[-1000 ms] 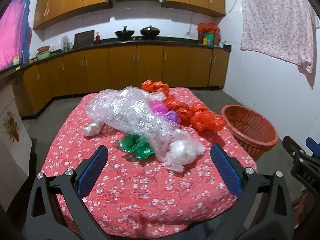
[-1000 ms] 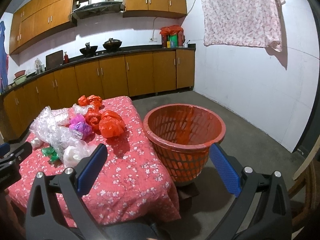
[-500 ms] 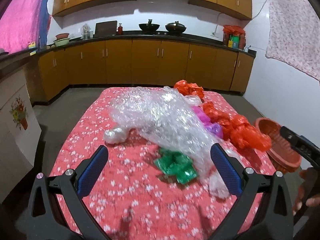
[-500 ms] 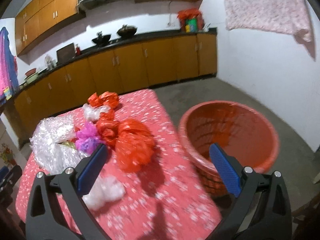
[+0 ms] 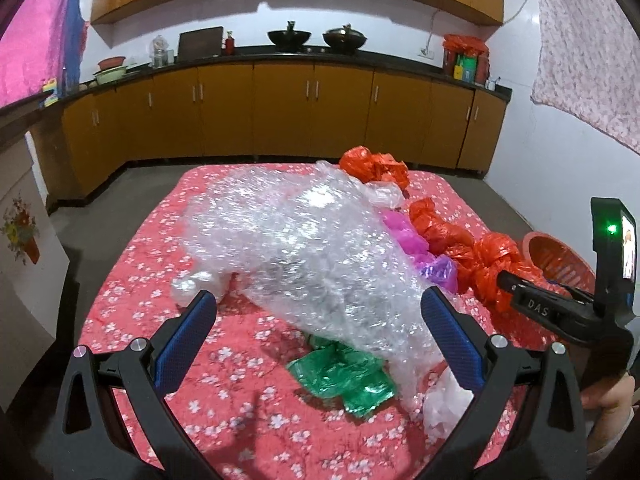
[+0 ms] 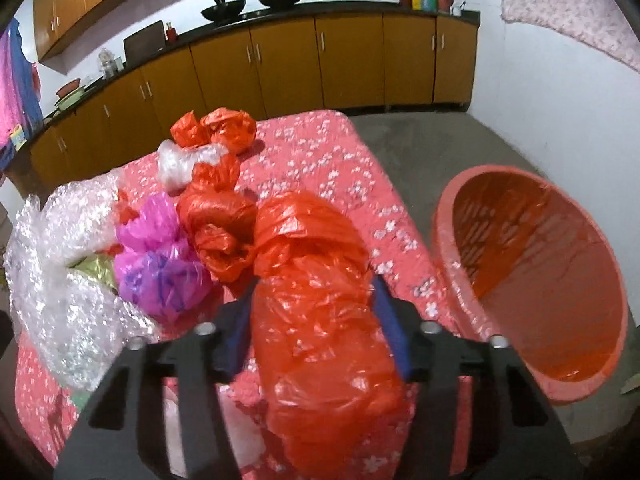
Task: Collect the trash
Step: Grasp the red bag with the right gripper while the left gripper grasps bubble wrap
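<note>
closing right gripper (image 6: 310, 312) fingers clamped on red plastic bag (image 6: 320, 320), left gripper (image 5: 320, 324) fingers apart over bubble wrap (image 5: 304, 248)

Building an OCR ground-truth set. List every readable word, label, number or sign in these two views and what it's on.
"DAS": on the black arm of the right tongs, seen from the left wrist view; it may run on past what shows.
Small lit screen on that same device: too small to read.
Colourful packages on the counter: print too small and blurred to read.
Nothing else carries legible text.
</note>
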### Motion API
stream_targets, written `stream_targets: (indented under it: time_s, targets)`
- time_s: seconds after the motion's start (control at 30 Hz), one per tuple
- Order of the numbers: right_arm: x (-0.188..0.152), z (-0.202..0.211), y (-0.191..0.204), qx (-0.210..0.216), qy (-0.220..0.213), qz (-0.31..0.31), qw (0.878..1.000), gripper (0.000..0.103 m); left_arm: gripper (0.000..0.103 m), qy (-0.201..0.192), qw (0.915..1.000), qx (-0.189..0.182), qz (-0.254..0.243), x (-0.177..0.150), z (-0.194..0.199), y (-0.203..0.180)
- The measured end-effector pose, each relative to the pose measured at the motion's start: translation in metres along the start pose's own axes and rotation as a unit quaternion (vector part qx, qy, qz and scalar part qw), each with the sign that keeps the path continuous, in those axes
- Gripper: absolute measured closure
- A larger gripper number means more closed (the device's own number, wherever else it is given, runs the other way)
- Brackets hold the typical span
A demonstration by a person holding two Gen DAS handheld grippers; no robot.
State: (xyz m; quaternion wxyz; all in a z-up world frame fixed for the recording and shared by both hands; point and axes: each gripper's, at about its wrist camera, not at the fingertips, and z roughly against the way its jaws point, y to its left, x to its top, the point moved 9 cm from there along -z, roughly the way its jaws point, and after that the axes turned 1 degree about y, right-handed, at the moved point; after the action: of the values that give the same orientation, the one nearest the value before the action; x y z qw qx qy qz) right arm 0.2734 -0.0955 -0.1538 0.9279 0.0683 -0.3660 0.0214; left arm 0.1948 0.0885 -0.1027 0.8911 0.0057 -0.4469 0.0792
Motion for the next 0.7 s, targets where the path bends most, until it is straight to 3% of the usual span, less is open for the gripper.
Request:
stream_targets:
  time_s: [0.13, 0.3, 0.53, 0.7]
  targets:
    - [-0.002, 0.002, 0.003, 0.011, -0.007, 0.010, 1.000, 0.069, 0.002, 0.015, 0.9999, -0.005, -0.005, -0.002, -0.011, -0.008]
    - [-0.007, 0.009, 0.000, 0.019, -0.008, 0.010, 1.000, 0.073, 0.007, 0.023, 0.9997, -0.010, -0.001, -0.001, -0.020, -0.010]
    - [-0.007, 0.012, -0.005, 0.020, -0.010, 0.005, 1.000, 0.073, 0.051, 0.029, 0.9992, -0.027, -0.005, 0.002, -0.023, -0.018]
    - [-0.006, 0.018, -0.005, 0.022, -0.016, 0.008, 1.000, 0.075, 0.091, 0.021, 0.9987, -0.047, -0.003, 0.007, -0.018, -0.021]
